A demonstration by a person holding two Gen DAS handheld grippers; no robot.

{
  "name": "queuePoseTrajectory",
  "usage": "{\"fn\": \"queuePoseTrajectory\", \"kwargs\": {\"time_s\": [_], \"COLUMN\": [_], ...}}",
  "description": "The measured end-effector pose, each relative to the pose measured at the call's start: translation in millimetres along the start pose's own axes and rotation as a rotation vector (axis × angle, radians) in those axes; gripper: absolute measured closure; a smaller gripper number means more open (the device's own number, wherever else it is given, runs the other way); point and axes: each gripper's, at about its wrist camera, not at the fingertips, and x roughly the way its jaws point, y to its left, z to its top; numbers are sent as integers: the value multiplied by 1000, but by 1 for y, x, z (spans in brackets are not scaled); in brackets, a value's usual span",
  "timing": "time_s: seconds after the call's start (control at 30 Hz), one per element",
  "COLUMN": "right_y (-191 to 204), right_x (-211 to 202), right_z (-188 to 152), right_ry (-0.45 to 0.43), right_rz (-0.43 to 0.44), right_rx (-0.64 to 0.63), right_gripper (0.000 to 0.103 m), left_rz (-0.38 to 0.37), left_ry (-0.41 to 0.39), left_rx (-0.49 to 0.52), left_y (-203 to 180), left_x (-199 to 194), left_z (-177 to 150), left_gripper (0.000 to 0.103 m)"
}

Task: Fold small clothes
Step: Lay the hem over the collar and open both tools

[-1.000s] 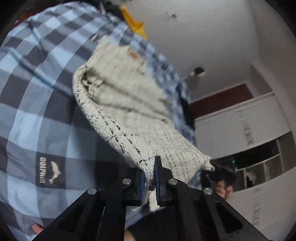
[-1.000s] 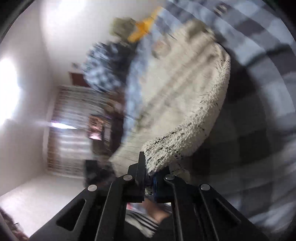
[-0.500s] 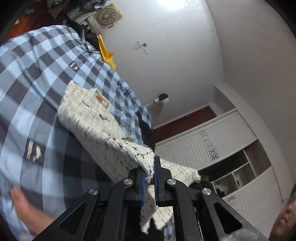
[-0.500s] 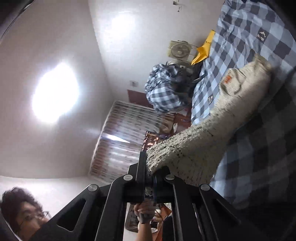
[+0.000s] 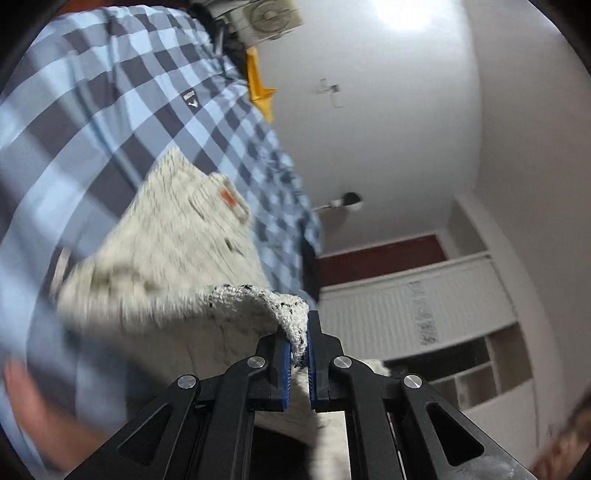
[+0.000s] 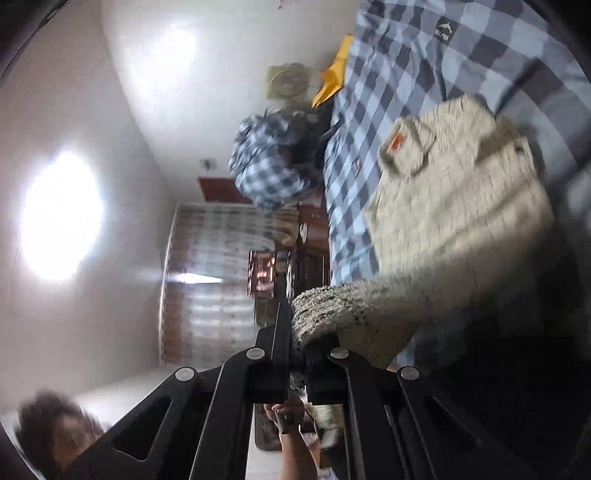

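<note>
The left gripper (image 5: 298,343) is clamped on one corner of the cream knitted garment (image 5: 177,240); its jaws are pressed together on the speckled hem, with only the cloth's thickness between them. The right gripper (image 6: 299,354) is likewise shut on the opposite corner of the same hem, the knit bunched over its tip. Between the two grips the near edge is held lifted, while the rest of the garment lies on the blue checked bedcover (image 5: 92,92).

The step in hand is judged to be the carrying of the held hem over toward the far end, to halve the piece. It would be done well if both corners were kept level and the edge taut between them, so that no sag or twist is laid into the fold, and if the hem were lowered squarely onto the far edge.

The garment's long axis runs away from the grippers, its end with the orange label (image 5: 229,197) pointing toward the fan (image 5: 271,16) and the yellow cloth (image 5: 258,88) at the bed's far side.
</note>
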Motion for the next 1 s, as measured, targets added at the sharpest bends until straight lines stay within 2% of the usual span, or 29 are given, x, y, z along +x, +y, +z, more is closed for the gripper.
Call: {"fn": "queuePoseTrajectory", "kwargs": {"time_s": [0.03,0.07,0.1,0.13,0.17,0.2,0.23,0.27,0.3,0.33,0.37,0.4,0.43,0.47,0.5,0.53,0.6,0.67,0.73,0.8,0.9,1.0], "right_y": [0,-2,-4,-8,-11,-14,-22,-34,-49,-70,-86,-94,-92,-85,-74,-68,-59,-64,-74,-86,-117,-143], "right_x": [0,5,17,20,33,40,48,56,65,76,81,82,82,83,83,82,80,78,66,52,44,36], "right_z": [17,39,78,97,129,152,181,205,226,245,255,260,264,266,265,261,247,226,195,158,126,100], "right_ry": [-10,-11,-31,-49,-50,-55,-112,-156,-161,-153,-162,-174,-198,-210,-218,-225,-237,-172,-89,-24,113,163], "right_rz": [-17,-36,-70,-95,-129,-161,-226,-298,-360,-427,-540,-647,-703,-719,-741,-767,-823,-806,-784,-808,-851,-863], "right_rx": [14,19,28,42,44,27,22,38,64,128,209,254,219,147,57,6,-76,-96,-97,-119,-143,-108], "right_gripper": [100,101,101,101,101,101,99,98,95,80,56,53,52,43,36,24,22,22,22,22,22,22], "left_rz": [62,130,196,318,421,566,735,863,1057,1125,1148,1134,1114,1096,1074,1051,1037,1020,985,976,987,976], "left_ry": [-1,7,-19,-91,-125,-128,-85,-40,21,39,38,5,-24,-26,-4,35,39,57,123,215,261,287], "left_rx": [-6,44,76,101,155,234,304,336,368,393,432,473,509,527,538,543,566,610,658,707,733,692], "left_y": [1,-2,-3,-2,-1,-1,4,9,18,21,19,13,7,4,3,2,-1,-2,5,21,49,72], "left_x": [23,50,65,91,110,134,159,176,199,209,217,217,215,213,212,207,198,183,172,164,148,139], "left_z": [32,69,92,135,164,191,213,223,234,237,238,235,229,224,217,203,180,144,105,67,31,21], "left_gripper": [97,97,97,97,97,95,93,80,54,32,0,0,0,0,0,0,0,0,0,0,0,1]}}
